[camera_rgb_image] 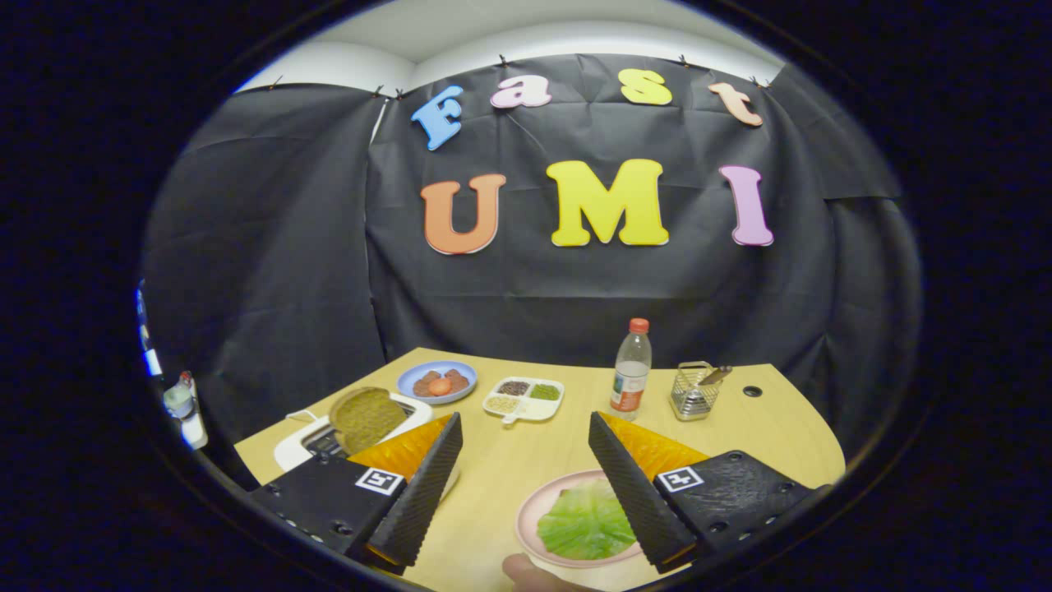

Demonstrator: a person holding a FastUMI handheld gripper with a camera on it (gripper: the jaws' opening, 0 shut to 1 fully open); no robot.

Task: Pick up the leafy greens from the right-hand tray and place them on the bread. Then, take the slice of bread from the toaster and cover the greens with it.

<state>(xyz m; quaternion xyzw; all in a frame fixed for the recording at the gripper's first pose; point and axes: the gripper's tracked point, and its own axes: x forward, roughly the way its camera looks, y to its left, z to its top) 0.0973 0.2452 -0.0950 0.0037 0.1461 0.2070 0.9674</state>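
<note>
My gripper hangs open above the wooden table, with nothing between its widely spread fingers. The leafy greens lie flat on a pink plate, just inside the right finger and partly hidden by it. To the left stands a white toaster with a brown slice of bread sticking up out of its slot, just beyond the left finger. A pale rim peeks out beside the left finger; what it belongs to is hidden.
Beyond the fingers sit a blue plate with reddish pieces, a white divided tray of grains, a plastic bottle with a red cap and a small wire basket. A person's fingertip shows by the pink plate's near edge.
</note>
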